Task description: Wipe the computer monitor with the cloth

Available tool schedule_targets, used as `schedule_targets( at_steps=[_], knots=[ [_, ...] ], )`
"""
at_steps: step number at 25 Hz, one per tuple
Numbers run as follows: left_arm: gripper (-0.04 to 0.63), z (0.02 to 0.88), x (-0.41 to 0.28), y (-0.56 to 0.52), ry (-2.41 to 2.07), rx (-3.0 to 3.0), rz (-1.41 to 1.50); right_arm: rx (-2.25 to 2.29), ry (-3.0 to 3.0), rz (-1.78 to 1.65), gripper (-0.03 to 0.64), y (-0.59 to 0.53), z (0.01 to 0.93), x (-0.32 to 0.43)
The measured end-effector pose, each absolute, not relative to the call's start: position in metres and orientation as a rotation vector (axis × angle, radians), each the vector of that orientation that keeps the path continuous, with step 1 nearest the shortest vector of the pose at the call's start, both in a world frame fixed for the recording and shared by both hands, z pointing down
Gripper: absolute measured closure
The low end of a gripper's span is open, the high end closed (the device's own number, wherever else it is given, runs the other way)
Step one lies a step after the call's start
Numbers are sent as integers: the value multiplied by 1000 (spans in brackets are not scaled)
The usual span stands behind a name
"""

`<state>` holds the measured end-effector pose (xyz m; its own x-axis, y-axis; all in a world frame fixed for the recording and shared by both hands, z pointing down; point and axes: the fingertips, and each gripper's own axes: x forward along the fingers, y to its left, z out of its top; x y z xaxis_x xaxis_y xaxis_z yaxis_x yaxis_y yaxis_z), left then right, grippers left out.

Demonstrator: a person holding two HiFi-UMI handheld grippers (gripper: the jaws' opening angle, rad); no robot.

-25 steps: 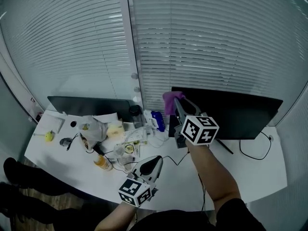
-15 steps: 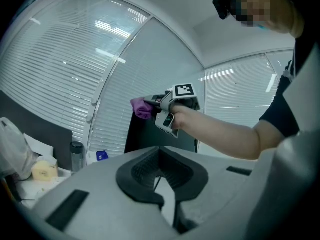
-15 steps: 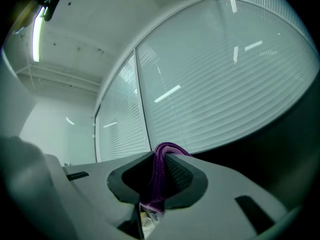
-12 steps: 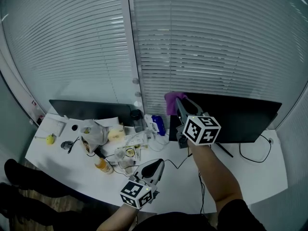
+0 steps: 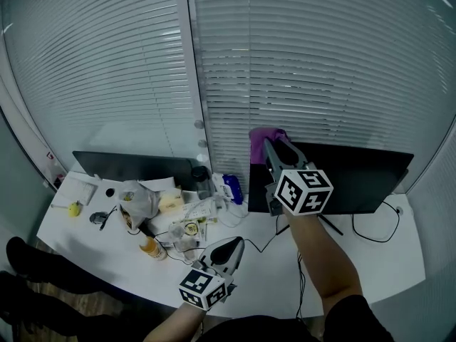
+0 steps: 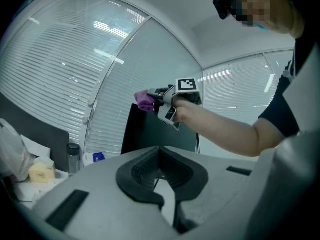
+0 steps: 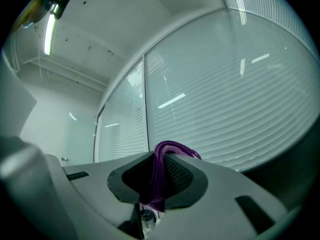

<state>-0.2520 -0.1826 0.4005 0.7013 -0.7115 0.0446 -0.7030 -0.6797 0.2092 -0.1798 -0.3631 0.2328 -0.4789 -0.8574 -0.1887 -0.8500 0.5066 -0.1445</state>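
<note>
Right gripper [image 5: 273,147]: clenched on the cloth [image 5: 261,137]; in its own view a purple fold was seen pinched between the pads, with a loop standing above them.
Cloth: held at the upper left corner of the monitor [image 5: 356,180], about 2 o'clock from centre in the head view. Contact with the screen could not be settled.
Reason for hold: a top corner was judged a sensible starting place, so that strokes could be carried across and down the dark panel.
Left gripper [image 5: 225,248]: closed, nothing between the jaws. It was held low at 6 o'clock over the front edge of the desk [image 5: 370,262], judged parked clear of the wiping arm.
Head view alone: the layout was given: monitor at 3 o'clock, second monitor [image 5: 135,166] at 9 o'clock, clutter [image 5: 178,216] at 8 o'clock.
Left gripper view alone: a side look was given, with the cloth bunched ahead of the right gripper at the panel's top edge.
Right gripper view alone: the grip itself was shown. Beyond it lay only blinds [image 7: 240,84] and ceiling, with a dark sliver at 4 o'clock, probably the monitor.
Progress: wiping was judged barely begun, if at all.
</note>
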Motion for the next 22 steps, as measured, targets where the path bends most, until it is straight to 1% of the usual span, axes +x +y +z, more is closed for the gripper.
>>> schedule_targets(
  at_steps=[7,14,22],
  knots=[
    [591,387,-237,-179,-1113,2732,-71,-1551,2548,-9,541,-370,232,-168],
    [591,391,-227,-170,-1099,2721,-66,-1614,2664,-9,541,-387,244,-187],
    [591,392,-233,-163,-1120,2713,-49,-1737,2701,-1,541,-394,259,-180]
  ],
)
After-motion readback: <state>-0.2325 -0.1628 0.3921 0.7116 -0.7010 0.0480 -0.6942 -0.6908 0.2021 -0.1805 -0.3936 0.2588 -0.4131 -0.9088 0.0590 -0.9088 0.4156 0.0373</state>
